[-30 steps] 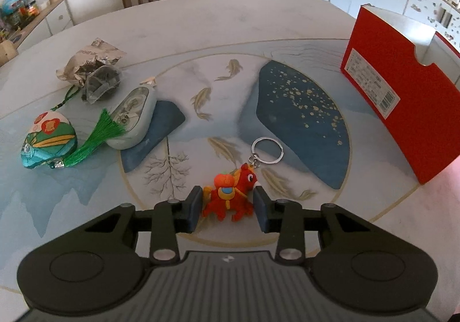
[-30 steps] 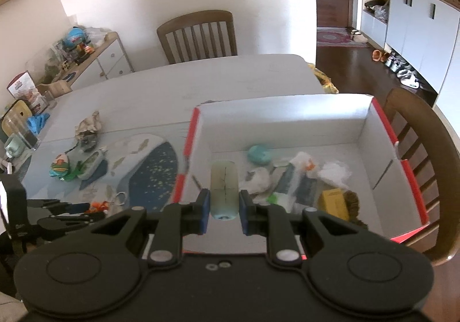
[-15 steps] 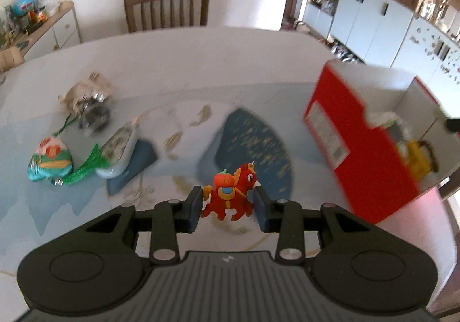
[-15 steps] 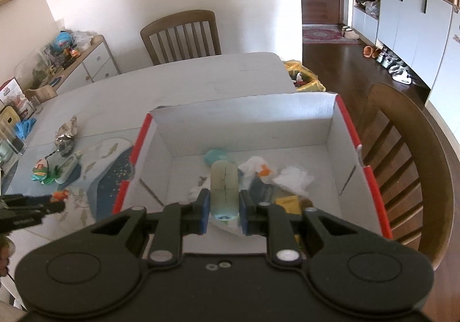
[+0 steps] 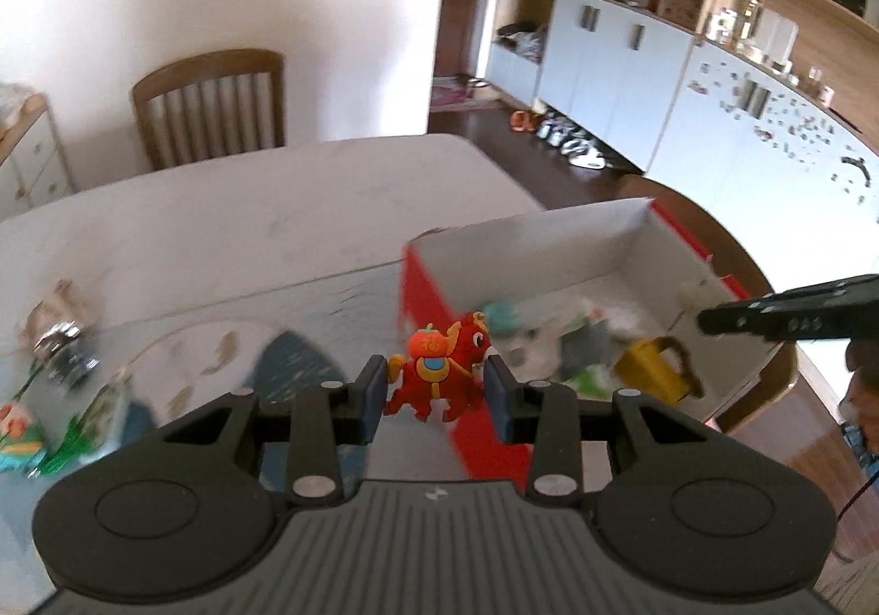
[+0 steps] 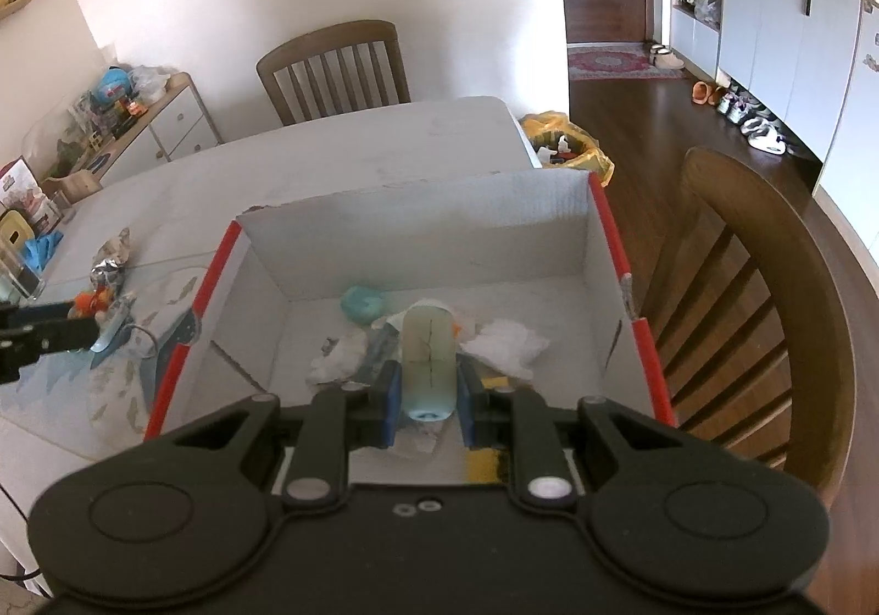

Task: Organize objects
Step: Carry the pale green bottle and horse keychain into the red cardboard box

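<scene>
My left gripper is shut on a red horse keychain and holds it in the air beside the left wall of the red cardboard box. My right gripper is shut on a pale green cylinder and holds it over the inside of the box. The box holds a teal lump, white tissue and a yellow item. The left gripper also shows in the right wrist view, and the right gripper in the left wrist view.
On the table to the left lie a crumpled foil wrapper, a green tassel ornament and a pale pod-shaped case. A wooden chair stands right of the box, another chair at the far side.
My left gripper has lifted the horse keychain off the table and swung right toward the box. My right gripper has moved forward over the box with the cylinder.
</scene>
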Demonstrator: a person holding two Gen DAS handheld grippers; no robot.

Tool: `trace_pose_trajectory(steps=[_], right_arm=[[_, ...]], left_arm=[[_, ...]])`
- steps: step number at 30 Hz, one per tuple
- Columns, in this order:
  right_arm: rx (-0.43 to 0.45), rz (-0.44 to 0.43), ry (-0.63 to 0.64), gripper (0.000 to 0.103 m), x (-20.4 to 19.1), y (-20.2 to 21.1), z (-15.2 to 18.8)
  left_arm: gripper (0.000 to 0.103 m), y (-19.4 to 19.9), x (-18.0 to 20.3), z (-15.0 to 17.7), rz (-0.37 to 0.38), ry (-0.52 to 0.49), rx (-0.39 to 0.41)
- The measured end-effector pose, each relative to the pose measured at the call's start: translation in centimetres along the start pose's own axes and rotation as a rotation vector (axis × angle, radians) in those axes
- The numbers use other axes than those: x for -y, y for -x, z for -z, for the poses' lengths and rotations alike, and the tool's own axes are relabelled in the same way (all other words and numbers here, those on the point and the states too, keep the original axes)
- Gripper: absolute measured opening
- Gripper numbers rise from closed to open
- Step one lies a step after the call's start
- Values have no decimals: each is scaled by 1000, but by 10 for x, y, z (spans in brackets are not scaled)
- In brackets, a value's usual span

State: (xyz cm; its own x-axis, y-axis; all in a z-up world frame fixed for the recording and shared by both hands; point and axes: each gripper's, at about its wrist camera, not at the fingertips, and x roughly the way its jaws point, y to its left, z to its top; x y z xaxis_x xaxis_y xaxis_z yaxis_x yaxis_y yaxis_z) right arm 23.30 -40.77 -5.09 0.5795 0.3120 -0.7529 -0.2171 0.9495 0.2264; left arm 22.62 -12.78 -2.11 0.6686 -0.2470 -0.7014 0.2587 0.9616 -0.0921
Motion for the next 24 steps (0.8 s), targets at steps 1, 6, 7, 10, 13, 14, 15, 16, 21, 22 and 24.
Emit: trace_pose_trajectory(steps=[1,6,7,10,13,14,15,16,21,22,24], right_arm=[[-3,0,1,19,1,-1,1],[-29,-12,2,19,7,-8,4],[-33,-13,6,19,6,-9,5],[-54,-17,13,19,6,-17,6],[-71,-25,17,19,4,-24,7],[-77,-29,20,19,3,-27,7],[-84,-34,22,19,3,-30,7],[-91,-35,25,19,2,-33,7],[-136,-22,56,19,-4,-52,10],[-145,-16,56,19,-3,-54,11],[-160,-5,57,19,-3,-60,11]], left_arm=[[37,-3,6,-3,8,-9,-2],[37,-31,37,-19,37,-67,-30],[37,-37,43,-22,42,-79,-37],[37,-56,57,-28,51,-105,-62],[37,-76,69,-32,53,-130,-88],[37,-83,72,-33,50,-143,-95],[37,-90,74,-34,44,-152,-102],[37,-97,75,-34,40,-156,-112],[37,-128,78,-32,27,-160,-171],[37,-133,78,-31,22,-165,-181],[37,-142,81,-31,12,-175,-202]])
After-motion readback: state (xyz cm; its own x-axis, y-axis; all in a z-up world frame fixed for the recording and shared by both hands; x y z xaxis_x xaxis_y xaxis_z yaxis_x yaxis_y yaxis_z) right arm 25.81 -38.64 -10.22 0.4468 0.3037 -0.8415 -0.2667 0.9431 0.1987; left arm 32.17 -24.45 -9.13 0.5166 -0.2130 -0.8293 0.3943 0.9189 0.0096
